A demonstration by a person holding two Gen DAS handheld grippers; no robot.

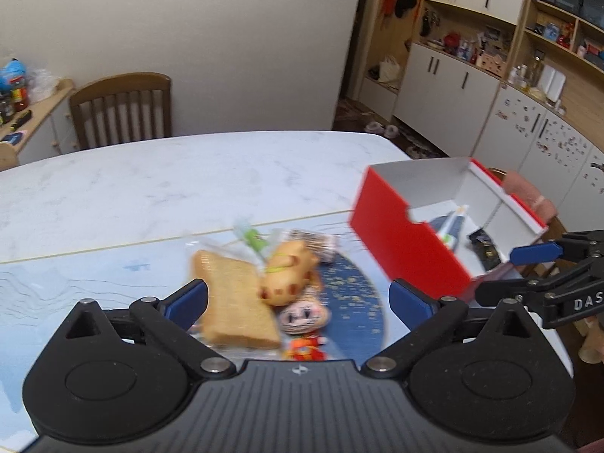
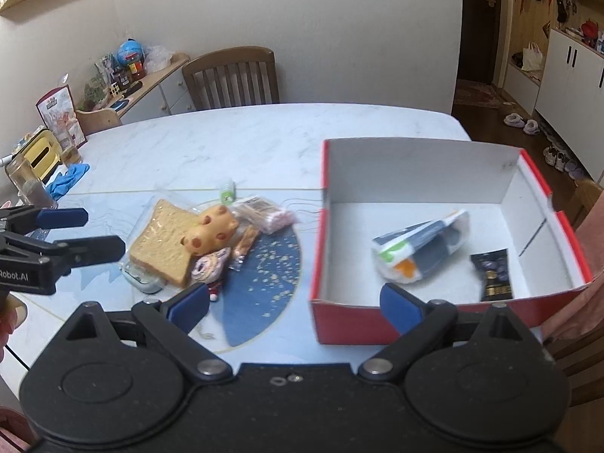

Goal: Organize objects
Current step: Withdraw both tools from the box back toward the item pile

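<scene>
The left wrist view is coming out pretty blurry, so the pile on the mat is hard to read there. The toast is sitting in clear wrap, and a tan pig toy is lying across its corner, touching it. A small doll face is peeking out below the pig, its lower part getting hidden behind the right gripper's finger. A few wrapped snacks are sitting just behind the pig; can't tell what they are.

The red box is sitting open on the right side of the table, white inside. A white-and-blue pouch is lying in the middle of it, and a black packet is lying just beside that, toward the near wall.

The left gripper is hovering over the pile with fingers spread wide, gripping nothing. The right gripper is also wide open and empty, hanging near the box's front corner.

The table is pale marble. A wooden chair is standing at the far side, and white cabinets are lining the room.
</scene>
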